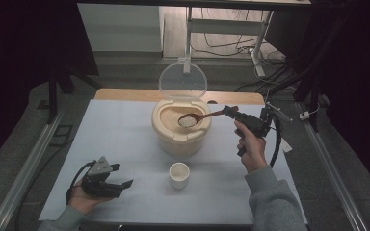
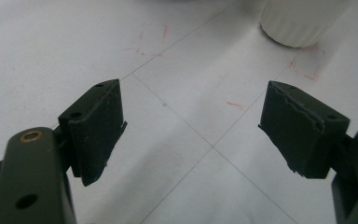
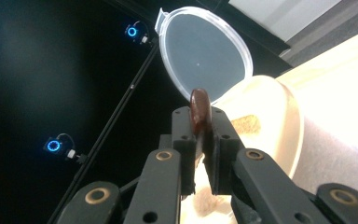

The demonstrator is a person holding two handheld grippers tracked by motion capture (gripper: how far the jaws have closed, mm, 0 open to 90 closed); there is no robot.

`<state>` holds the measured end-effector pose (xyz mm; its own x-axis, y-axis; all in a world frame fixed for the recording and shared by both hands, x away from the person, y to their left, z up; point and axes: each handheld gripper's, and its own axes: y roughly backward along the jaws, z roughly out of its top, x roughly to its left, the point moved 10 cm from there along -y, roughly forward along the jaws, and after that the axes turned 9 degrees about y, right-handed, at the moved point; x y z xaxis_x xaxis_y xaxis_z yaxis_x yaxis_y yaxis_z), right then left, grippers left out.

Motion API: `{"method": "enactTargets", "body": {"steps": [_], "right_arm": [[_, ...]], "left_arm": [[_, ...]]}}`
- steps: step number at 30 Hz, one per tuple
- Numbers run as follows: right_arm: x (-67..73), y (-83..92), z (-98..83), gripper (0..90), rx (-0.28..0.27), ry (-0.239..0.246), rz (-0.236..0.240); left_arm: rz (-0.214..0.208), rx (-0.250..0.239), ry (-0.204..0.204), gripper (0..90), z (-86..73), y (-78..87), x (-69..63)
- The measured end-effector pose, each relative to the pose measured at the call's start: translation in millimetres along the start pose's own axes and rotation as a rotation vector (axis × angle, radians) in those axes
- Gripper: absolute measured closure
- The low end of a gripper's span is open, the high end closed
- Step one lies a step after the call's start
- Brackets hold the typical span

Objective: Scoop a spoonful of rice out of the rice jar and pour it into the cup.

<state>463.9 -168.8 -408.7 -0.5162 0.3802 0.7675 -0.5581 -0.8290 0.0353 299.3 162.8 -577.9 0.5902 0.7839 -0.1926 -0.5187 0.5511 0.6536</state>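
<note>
A cream rice container [image 1: 179, 137] stands mid-table with its clear lid [image 1: 182, 79] flipped up behind it. My right gripper [image 1: 231, 112] is shut on the handle of a brown wooden spoon [image 1: 207, 116], whose bowl holds a heap of rice [image 1: 187, 121] just above the container's opening. In the right gripper view the spoon handle [image 3: 199, 111] sticks up between the jaws, with the lid [image 3: 205, 51] beyond. A small white cup [image 1: 179, 174] stands in front of the container. My left gripper [image 1: 120, 176] rests open near the table's front left, nothing between its fingers [image 2: 98, 123]; the cup's base [image 2: 303, 21] lies ahead of it.
The white table [image 1: 115, 139] has faint grid lines and red marks [image 2: 303, 67]. A wooden board edge [image 1: 125, 94] runs along the back. Metal rails [image 1: 29, 163] flank both sides, and cables lie on the floor behind.
</note>
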Motion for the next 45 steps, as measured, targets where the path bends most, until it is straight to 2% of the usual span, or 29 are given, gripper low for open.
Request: {"method": "enactTargets", "body": {"steps": [7, 18, 31, 45], "right_arm": [[5.8, 10.2, -7.6, 82.7, 0.023, 0.007, 0.017], [3.4, 22.4, -24.6, 82.8, 0.067, 0.009, 0.019], [3.9, 24.3, -54.0, 82.7, 0.135, -0.001, 0.032], [-7.4, 22.9, -82.4, 82.8, 0.193, 0.018, 0.016]], "left_arm": [[0.003, 0.002, -0.002, 20.9, -0.2, -0.3, -0.2], [0.005, 0.005, -0.001, 20.9, -0.5, -0.8, -0.2], [0.004, 0.009, -0.003, 20.9, -1.1, -1.3, -0.3], [0.005, 0.014, -0.004, 20.9, -1.9, -2.1, -0.1]]}}
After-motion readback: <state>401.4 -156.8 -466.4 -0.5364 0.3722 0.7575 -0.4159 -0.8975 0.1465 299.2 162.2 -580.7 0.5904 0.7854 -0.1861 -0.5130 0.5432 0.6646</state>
